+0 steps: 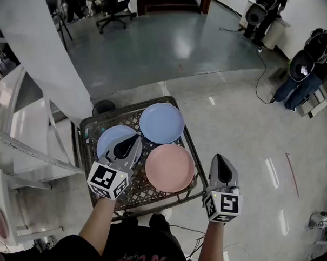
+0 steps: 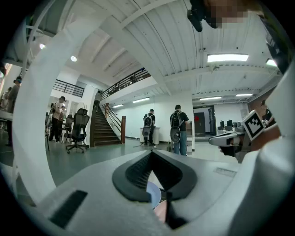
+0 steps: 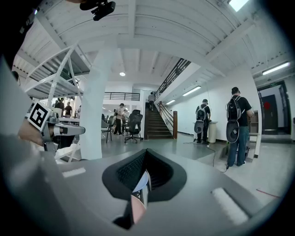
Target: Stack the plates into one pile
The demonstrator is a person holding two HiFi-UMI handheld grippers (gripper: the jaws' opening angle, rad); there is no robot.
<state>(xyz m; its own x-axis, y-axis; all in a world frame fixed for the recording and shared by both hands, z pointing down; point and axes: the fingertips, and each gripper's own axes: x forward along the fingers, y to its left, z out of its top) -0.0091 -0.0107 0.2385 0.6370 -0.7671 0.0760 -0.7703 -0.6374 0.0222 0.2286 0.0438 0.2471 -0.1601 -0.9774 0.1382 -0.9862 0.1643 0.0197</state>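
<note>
My left gripper [image 1: 129,143], jaws together and empty, above the near blue plate [image 1: 108,142], right gripper [image 1: 220,160] likewise beside the wire basket [image 1: 99,119], only head view shows all 3 round plates flat, face up.

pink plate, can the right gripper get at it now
Probably yes: the pink plate lies bare on the wire basket, and the right gripper sits just off its right edge, nothing between. Its jaws are shut, so it must open first.
</note>
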